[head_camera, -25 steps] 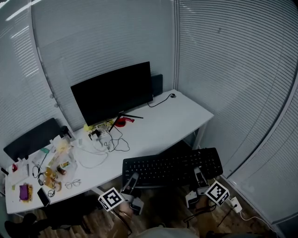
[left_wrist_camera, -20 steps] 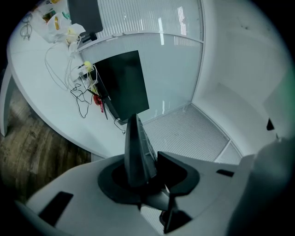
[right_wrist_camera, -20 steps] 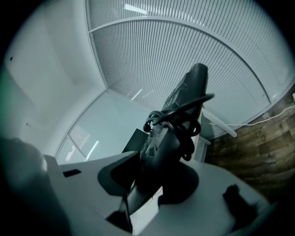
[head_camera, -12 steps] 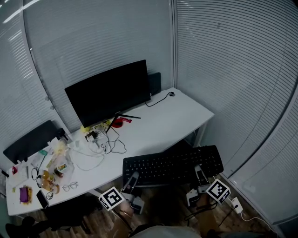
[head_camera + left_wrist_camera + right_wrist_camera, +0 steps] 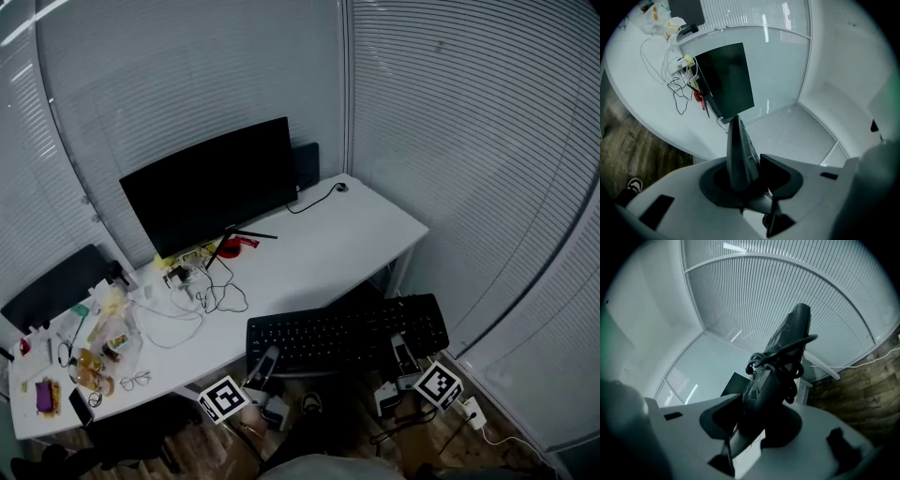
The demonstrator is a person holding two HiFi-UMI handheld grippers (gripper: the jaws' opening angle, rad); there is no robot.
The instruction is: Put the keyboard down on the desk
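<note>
Black plastic is filling both your tongs: the keyboard (image 5: 347, 333) is hanging roughly level in the air just off the near edge of the white desk (image 5: 328, 253), over the wooden floor (image 5: 506, 455). Its key legends are showing too small to read. The only clear print is sitting on your two marker cubes (image 5: 222, 400), as black-and-white square patterns.

Your left gripper (image 5: 268, 360) is clamping the keyboard's near edge toward its left end, jaws partly closed and pressing on the thin body. Your right gripper (image 5: 401, 352) is doing the same near the right end, where its own view is showing a coiled cable (image 5: 780, 357) bundled against the keyboard.

A dark monitor (image 5: 208, 183) is standing at the back of the desk, with a tangle of cables (image 5: 202, 295) trailing in front of it. Glasses (image 5: 134, 380) and a phone (image 5: 82, 403) are lying at the cluttered left end, well apart from the keyboard. A white charger (image 5: 473, 412) is lying on the floor beside your right cube
</note>
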